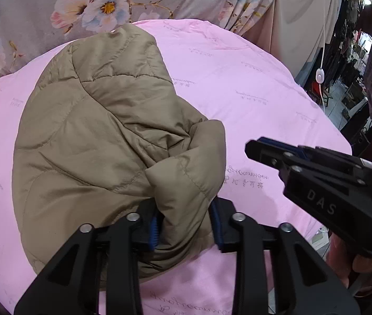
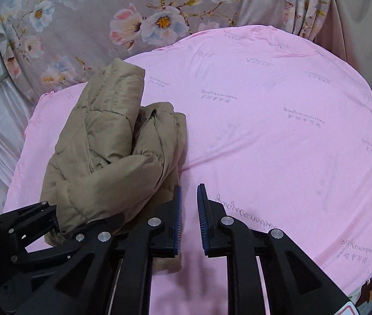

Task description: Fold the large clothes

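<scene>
Now I see the tan padded jacket [image 1: 94, 136] lying folded into a bundle on the pink sheet [image 1: 251, 84] that covers the surface, toward the left part of it. My left gripper [image 1: 186, 223] has its jaws spread apart, and a puffy fold of the jacket sits between the blue pads [image 1: 154, 231]; I cannot see the pads pressing on it. My right gripper [image 2: 188, 218] is also parted, with only pink sheet in the gap between its fingers. It stands just beside the right edge of the jacket [image 2: 112, 152], and its left finger lies over the low corner of the bundle. Behind the surface hangs a grey curtain with flowers [image 2: 138, 21].
</scene>
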`<control>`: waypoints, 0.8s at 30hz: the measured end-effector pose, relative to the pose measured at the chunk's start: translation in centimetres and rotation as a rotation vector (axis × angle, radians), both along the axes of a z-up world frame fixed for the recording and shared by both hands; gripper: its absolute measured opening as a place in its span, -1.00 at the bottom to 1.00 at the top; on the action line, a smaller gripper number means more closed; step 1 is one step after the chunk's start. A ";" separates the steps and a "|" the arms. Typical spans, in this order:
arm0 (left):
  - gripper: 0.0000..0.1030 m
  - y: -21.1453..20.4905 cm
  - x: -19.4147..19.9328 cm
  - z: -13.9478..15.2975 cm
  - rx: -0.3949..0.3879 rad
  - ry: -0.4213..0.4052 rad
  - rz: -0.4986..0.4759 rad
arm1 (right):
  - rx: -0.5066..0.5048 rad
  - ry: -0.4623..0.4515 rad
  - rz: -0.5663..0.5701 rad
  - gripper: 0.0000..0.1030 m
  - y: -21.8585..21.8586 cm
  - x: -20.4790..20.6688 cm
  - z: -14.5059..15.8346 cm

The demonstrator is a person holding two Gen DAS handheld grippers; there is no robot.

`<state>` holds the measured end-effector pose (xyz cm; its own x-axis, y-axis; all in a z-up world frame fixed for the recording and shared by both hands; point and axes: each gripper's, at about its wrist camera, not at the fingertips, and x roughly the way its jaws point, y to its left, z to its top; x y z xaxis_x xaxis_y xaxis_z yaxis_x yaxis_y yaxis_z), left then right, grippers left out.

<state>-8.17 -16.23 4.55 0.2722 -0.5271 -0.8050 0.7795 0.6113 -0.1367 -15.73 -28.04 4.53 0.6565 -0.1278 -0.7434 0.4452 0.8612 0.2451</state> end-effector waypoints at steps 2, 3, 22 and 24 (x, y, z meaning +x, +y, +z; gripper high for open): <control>-0.14 0.3 0.0 0.8 -0.013 -0.005 0.010 | -0.011 -0.022 0.003 -0.39 -0.4 0.5 0.8; -0.05 0.6 0.0 1.4 -0.025 -0.009 0.016 | -0.019 -0.032 0.002 -0.36 -0.5 0.7 1.3; 0.31 9.4 14.9 8.7 -0.090 -0.161 0.453 | -0.010 -0.150 0.100 0.34 -1.5 12.5 10.3; 0.31 9.5 17.1 8.3 -0.073 -0.151 0.484 | 0.014 -0.105 0.112 0.38 -1.8 15.3 9.5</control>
<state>8.90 -6.70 12.84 0.6093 -0.3655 -0.7037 0.4236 0.9002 -0.1008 -0.47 -29.89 14.03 0.7401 -0.0398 -0.6713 0.3179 0.9004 0.2972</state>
